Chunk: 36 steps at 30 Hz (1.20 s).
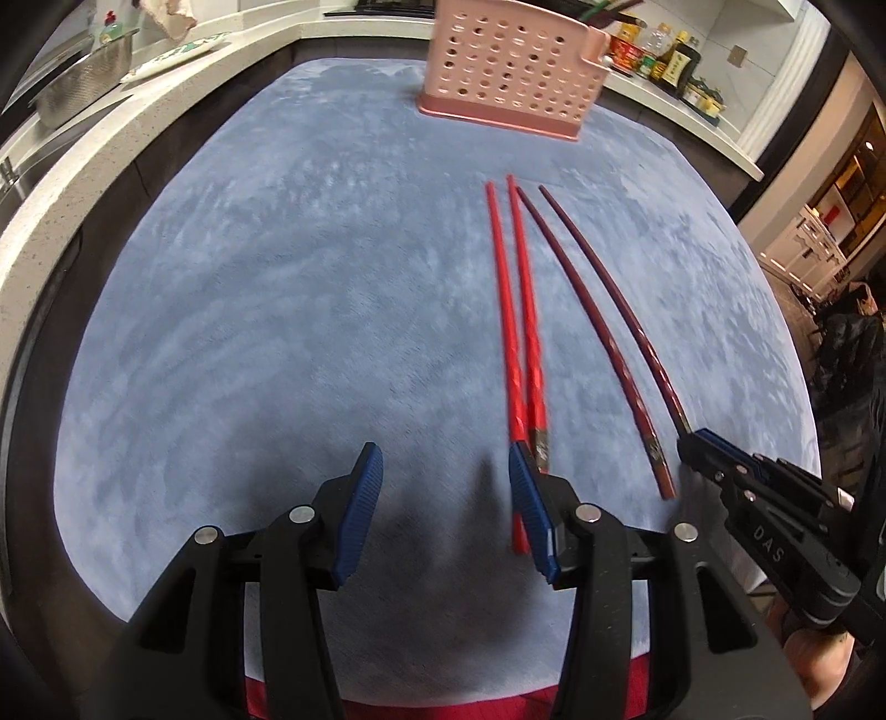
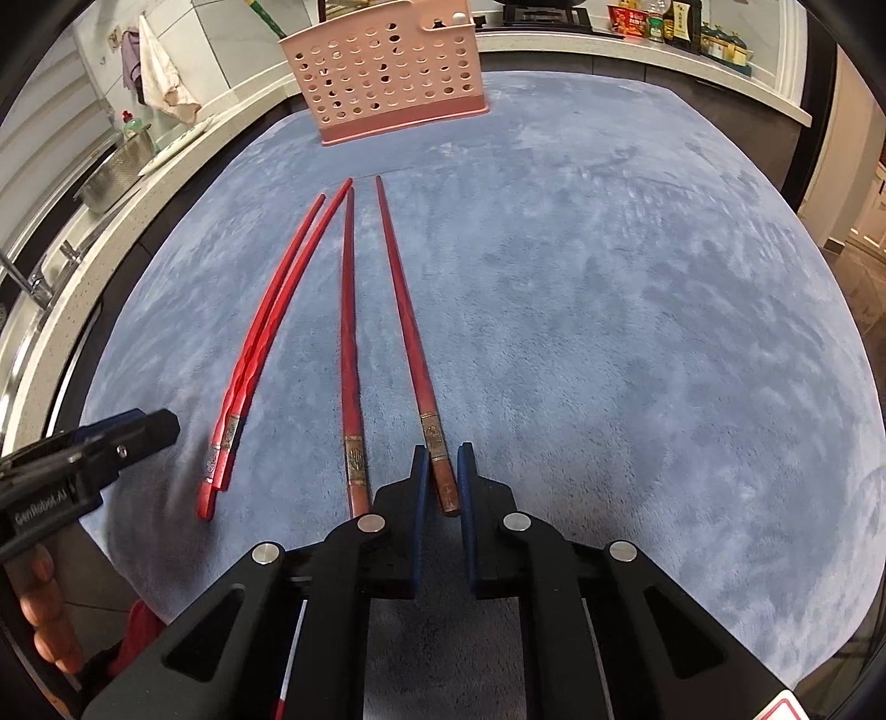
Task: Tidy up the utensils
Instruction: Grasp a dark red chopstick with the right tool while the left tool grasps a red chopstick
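Two bright red chopsticks [image 1: 523, 332] [image 2: 260, 338] and two dark red chopsticks [image 1: 601, 327] [image 2: 348, 332] lie side by side on the blue mat [image 1: 277, 332] [image 2: 637, 332], tips toward a pink perforated utensil holder [image 1: 506, 72] [image 2: 387, 72] at the far edge. My left gripper [image 1: 446, 471] is open, its right finger beside the bright pair's handle ends. My right gripper [image 2: 441, 471] straddles the handle end of the rightmost dark chopstick [image 2: 410, 332], jaws narrowly apart around it; it also shows in the left wrist view [image 1: 698, 443].
A white counter [image 1: 72, 183] curves around the mat with a metal colander [image 1: 83, 83] and a plate [image 1: 177, 52] on the left. Sauce bottles [image 1: 664, 55] stand at the back right. The left gripper shows at the left edge of the right wrist view [image 2: 138, 437].
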### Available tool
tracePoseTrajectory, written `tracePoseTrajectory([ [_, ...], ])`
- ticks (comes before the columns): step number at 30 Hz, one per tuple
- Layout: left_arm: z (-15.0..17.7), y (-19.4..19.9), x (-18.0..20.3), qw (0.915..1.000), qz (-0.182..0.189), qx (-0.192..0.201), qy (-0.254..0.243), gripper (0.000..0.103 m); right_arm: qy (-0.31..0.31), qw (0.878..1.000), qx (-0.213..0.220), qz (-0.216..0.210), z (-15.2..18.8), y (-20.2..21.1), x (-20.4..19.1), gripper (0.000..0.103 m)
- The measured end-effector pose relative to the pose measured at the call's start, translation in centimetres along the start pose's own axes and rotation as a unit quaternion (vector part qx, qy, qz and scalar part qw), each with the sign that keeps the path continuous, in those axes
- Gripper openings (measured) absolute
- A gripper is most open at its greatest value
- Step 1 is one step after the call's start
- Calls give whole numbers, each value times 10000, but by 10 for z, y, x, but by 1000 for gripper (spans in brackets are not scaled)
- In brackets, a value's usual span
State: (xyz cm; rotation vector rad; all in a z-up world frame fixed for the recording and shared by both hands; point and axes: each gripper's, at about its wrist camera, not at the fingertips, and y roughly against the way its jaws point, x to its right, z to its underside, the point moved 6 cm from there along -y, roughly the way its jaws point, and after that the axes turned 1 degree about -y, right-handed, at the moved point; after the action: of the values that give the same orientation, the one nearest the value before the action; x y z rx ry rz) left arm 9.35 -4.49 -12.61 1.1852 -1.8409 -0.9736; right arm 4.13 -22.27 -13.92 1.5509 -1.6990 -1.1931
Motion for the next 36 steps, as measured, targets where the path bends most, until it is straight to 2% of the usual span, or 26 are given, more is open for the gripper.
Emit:
tracePoseTrajectory([
  [12, 25, -11, 19, 9989, 175, -355, -244, 45, -136, 9999, -46, -56, 9, 5, 4, 9],
  [25, 29, -10, 6, 9995, 29, -298, -122, 46, -144, 9999, -45, -55, 9, 4, 4, 9],
  [36, 14, -17, 3, 9997, -137, -197, -100, 42, -142, 9999, -47, -58, 9, 4, 4, 9],
])
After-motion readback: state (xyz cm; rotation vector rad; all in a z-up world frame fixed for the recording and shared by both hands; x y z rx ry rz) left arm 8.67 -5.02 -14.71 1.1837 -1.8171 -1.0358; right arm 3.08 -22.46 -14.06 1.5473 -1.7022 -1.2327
